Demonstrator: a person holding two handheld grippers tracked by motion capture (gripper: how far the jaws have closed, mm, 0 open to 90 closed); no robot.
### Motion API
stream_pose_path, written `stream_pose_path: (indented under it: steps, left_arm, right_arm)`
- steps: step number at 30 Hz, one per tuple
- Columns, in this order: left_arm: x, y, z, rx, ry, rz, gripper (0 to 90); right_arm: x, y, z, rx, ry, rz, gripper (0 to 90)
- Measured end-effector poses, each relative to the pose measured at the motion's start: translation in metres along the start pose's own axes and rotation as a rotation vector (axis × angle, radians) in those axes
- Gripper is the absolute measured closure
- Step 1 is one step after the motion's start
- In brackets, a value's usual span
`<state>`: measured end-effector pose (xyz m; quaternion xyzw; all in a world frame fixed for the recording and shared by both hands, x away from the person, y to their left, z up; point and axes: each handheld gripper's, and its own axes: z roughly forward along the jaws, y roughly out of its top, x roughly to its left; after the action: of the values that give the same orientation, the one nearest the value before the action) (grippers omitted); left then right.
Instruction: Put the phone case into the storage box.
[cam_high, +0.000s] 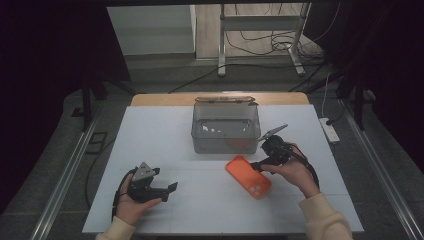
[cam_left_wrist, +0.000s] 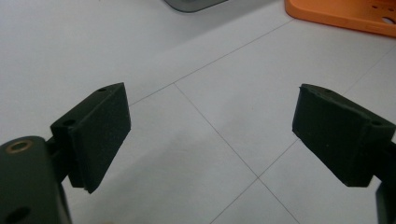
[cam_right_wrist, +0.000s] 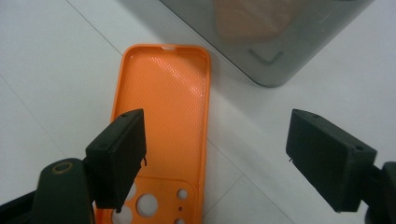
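My right gripper (cam_right_wrist: 215, 158) hangs open over the orange phone case (cam_high: 248, 176), lying inside-up beside the grey bin (cam_high: 226, 128) (nothing grasped yet); my left gripper (cam_left_wrist: 212, 135) waits open, so both grippers' work remains.

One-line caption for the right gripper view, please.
Open right gripper poised above an orange phone case lying inside-up on the white table, beside a translucent grey bin.

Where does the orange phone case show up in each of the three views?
High view: the orange phone case lies flat right of centre, in front of the grey bin.
Left gripper view: one edge of it in the top right corner.
Right gripper view: centre-left, open side up, camera holes at the bottom.
Shared landmark: the grey bin's corner beside the case.
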<state>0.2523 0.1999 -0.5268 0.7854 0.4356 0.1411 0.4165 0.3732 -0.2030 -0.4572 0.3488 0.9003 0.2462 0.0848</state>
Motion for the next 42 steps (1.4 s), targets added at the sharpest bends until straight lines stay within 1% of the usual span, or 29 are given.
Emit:
stream_pose_path:
  steps: [8, 18, 25, 36, 39, 40, 41, 42]
  left_arm:
    - [0.0, 0.0, 0.0, -0.001, -0.001, 0.002, 11.7]
    - [0.0, 0.0, -0.001, -0.003, -0.002, 0.002, 11.7]
    - [0.0, 0.0, -0.001, -0.003, -0.003, 0.004, 11.7]
    - [-0.001, 0.0, 0.0, -0.002, -0.003, 0.005, 11.7]
    - [-0.001, 0.0, 0.0, -0.002, -0.003, 0.006, 11.7]
    - [-0.001, 0.0, 0.0, -0.002, -0.003, 0.006, 11.7]
    - [-0.001, 0.0, -0.001, -0.001, -0.002, 0.007, 11.7]
    - [-0.001, 0.0, 0.0, -0.001, -0.002, 0.008, 11.7]
  right_arm:
    - [0.001, 0.001, 0.009, 0.035, -0.007, -0.009, 21.7]
    - [0.0, -0.002, 0.021, 0.071, -0.005, -0.003, 22.3]
    - [-0.001, -0.004, 0.028, 0.091, -0.009, 0.005, 25.0]
    - [-0.002, -0.007, 0.037, 0.132, -0.013, 0.014, 32.3]
    - [-0.002, -0.008, 0.039, 0.144, -0.013, 0.022, 37.2]
    - [-0.002, -0.008, 0.04, 0.148, -0.009, 0.025, 41.8]
    - [-0.002, -0.008, 0.04, 0.148, -0.009, 0.025, 41.8]
    - [-0.002, -0.009, 0.04, 0.15, -0.011, 0.024, 44.3]
